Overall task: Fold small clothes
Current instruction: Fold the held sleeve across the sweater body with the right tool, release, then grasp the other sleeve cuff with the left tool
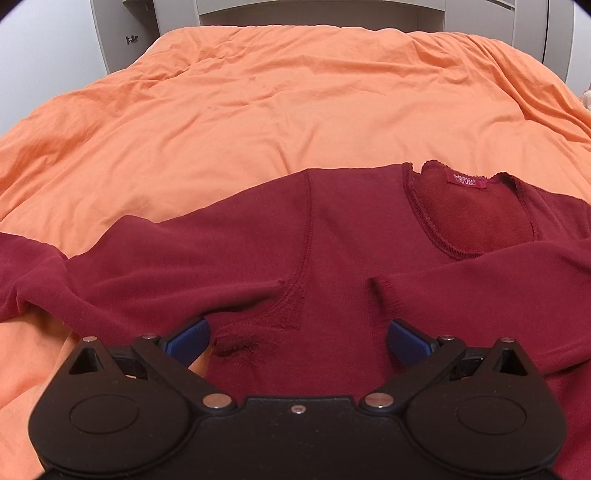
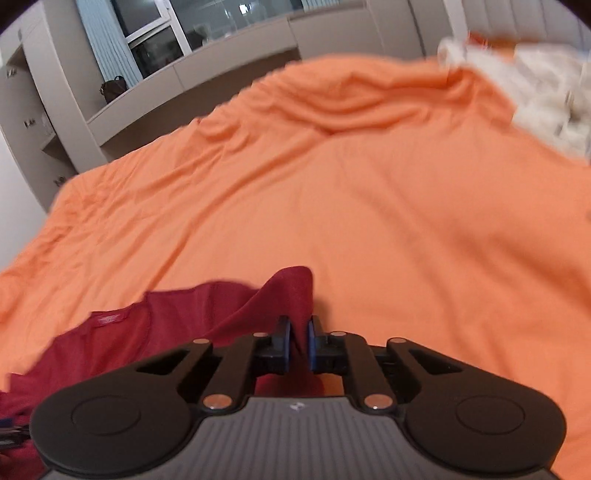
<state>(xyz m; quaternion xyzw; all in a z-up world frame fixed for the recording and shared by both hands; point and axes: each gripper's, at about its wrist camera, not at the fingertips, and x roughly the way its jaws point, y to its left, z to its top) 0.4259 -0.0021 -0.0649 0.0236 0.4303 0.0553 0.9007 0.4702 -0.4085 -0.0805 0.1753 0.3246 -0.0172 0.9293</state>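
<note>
From the left wrist camera, one dark red long-sleeved sweater (image 1: 332,240) lies spread on an orange duvet (image 1: 258,110), its neckline with a red label (image 1: 467,180) pointing away from the camera. One sleeve trails off to the left; the other is folded across the chest from the right, its cuff ending near the middle of the garment. The left gripper (image 1: 297,338) stands wide open low over the sweater's body, one blue pad (image 1: 188,338) at the armpit seam and the other beside the folded cuff; nothing is between them but flat cloth. Pale cabinetry (image 1: 110,37) lines the far side of the bed.

From the right wrist camera, which is blurred by motion, the right gripper (image 2: 298,345) is closed on a fold of the same sweater (image 2: 155,325), and the cloth rises in a peak just past the two blue pads (image 2: 283,343). The rest of the garment lies to the lower left on the duvet (image 2: 369,203). At the upper right sits a white, fluffy heap (image 2: 546,103), too smeared to name. A dark handbag (image 2: 113,88) stands on a shelf beside a window (image 2: 147,33).
</note>
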